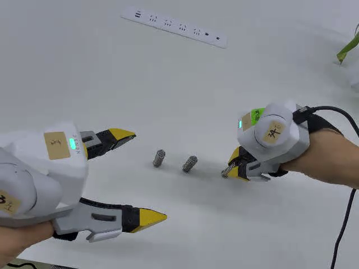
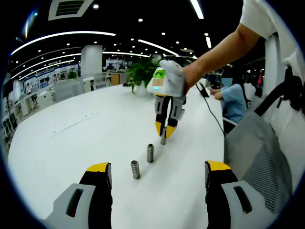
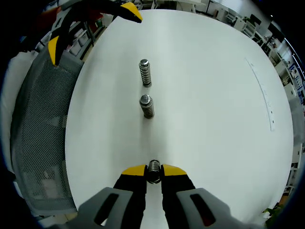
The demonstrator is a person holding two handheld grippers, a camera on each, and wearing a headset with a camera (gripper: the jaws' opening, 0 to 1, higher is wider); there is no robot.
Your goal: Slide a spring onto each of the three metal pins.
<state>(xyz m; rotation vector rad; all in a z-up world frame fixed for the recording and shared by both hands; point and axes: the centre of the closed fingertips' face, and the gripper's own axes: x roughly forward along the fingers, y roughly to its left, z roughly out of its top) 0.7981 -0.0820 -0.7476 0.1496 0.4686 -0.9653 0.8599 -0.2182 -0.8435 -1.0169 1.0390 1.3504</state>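
Note:
Two metal pins with springs on them stand upright on the white table: one [image 1: 159, 158] on the left, one [image 1: 190, 163] just right of it; they also appear as the far pin [image 3: 144, 72] and nearer pin [image 3: 147, 106]. My right gripper [image 1: 234, 170] is shut on a third sprung pin [image 3: 153, 171], its tip [image 1: 227, 170] poking out low over the table. My left gripper [image 1: 140, 175] is open and empty, yellow-tipped jaws wide apart, left of the pins. In the left gripper view the pins [image 2: 135, 169] [image 2: 150, 153] stand ahead, the right gripper [image 2: 163, 135] beyond.
A white power strip [image 1: 175, 26] lies at the back of the table. A plant leaf [image 1: 348, 47] shows at the far right. A black cable [image 1: 343, 224] trails from the right gripper. A seated person [image 2: 234, 100] is in the background.

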